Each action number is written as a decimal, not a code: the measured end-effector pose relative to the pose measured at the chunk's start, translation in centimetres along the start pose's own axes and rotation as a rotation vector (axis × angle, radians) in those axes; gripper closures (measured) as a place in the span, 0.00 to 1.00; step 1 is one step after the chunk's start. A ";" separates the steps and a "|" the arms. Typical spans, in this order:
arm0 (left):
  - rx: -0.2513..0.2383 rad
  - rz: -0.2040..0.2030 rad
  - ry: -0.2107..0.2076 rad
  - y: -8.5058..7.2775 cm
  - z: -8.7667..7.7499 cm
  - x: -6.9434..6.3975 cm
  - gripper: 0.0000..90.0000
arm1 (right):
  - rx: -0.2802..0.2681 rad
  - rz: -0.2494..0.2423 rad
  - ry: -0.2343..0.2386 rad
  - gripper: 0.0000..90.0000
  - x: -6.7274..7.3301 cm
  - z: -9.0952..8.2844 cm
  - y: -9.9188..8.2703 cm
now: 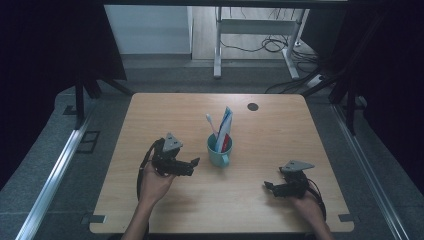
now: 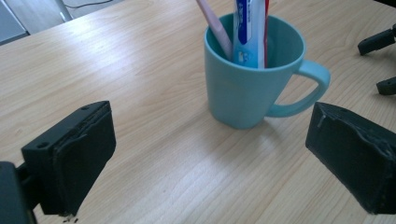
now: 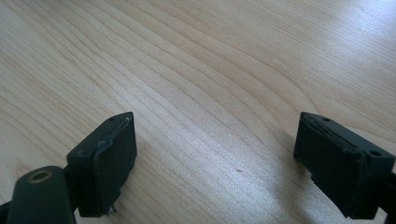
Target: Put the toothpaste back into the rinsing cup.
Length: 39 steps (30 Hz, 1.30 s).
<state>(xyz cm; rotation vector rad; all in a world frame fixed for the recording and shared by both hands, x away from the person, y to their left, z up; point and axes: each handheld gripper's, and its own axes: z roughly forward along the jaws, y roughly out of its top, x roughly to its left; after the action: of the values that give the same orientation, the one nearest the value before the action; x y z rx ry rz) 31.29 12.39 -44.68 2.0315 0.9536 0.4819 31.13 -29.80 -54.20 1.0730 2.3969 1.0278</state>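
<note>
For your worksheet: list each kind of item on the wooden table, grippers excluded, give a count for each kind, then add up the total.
Mug: 1, teal, with a handle.
Toothbrush: 1, pink, standing in the mug.
Toothpaste tube: 1, blue, white and red, standing in the mug.
Total: 3
</note>
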 end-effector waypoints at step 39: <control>0.055 -0.031 0.011 -7.1 1.1 -1.1 0.02 | -0.002 0.007 -0.006 0.15 0.1 0.0 0.0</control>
<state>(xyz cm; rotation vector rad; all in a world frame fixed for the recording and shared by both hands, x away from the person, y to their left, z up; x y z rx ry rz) 28.05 13.63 -51.13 2.0620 1.0138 0.4543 31.09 -29.73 -54.21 1.0832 2.3892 1.0277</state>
